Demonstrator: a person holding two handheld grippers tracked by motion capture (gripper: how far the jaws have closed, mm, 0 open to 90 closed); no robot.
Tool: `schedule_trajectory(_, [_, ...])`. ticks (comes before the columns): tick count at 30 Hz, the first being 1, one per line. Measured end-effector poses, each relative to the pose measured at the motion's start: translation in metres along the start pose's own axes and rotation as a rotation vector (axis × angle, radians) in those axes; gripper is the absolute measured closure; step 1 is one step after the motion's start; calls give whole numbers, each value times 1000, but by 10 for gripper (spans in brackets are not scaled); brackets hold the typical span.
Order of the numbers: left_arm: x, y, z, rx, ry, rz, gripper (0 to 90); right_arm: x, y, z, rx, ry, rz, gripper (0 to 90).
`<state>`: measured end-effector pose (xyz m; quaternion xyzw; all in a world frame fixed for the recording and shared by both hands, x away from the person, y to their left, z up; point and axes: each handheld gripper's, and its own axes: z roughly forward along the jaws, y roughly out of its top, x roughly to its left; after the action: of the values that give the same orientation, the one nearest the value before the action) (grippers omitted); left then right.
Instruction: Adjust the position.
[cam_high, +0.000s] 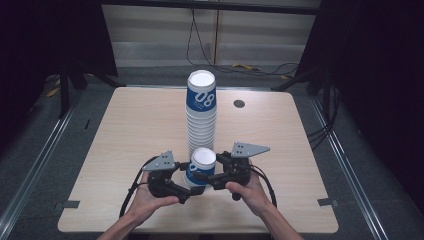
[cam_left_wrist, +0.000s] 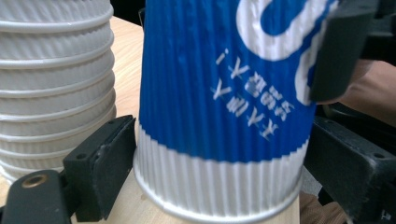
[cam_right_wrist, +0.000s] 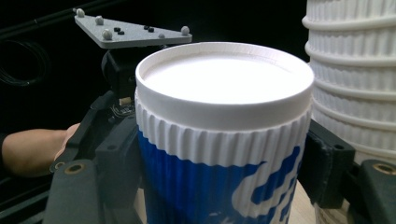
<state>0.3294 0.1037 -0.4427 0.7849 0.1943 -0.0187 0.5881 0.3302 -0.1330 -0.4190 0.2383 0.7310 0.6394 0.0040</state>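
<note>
Both my grippers, left (cam_high: 186, 190) and right (cam_high: 205, 179), clamp one upside-down blue cup (cam_high: 200, 167) on the table (cam_high: 135, 125), just before a tall stack (cam_high: 201, 117).

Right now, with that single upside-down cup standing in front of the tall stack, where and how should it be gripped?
Grip the inverted cup across its ribbed wall, one pad on each opposite side, coming in level from the person's side, away from the stack behind it. The ribs give purchase and the round wall tapers, so a mid-height hold seems safest. The left hand-held gripper and right hand-held gripper already flank it like this.
</note>
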Motion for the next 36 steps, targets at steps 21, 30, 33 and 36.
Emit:
schedule_trajectory(21, [0, -3, 4, 8, 24, 47, 156, 0, -2, 0, 33, -24, -26, 259])
schedule_trajectory(30, [1, -3, 3, 27, 13, 57, 171, 0, -3, 1, 67, -27, -12, 209])
schedule_trajectory(33, [2, -3, 2, 31, 15, 55, 173, 0, -2, 0, 65, -31, -5, 194])
schedule_trajectory(36, [3, -4, 3, 41, 17, 51, 173, 0, -1, -1, 66, -38, 1, 172])
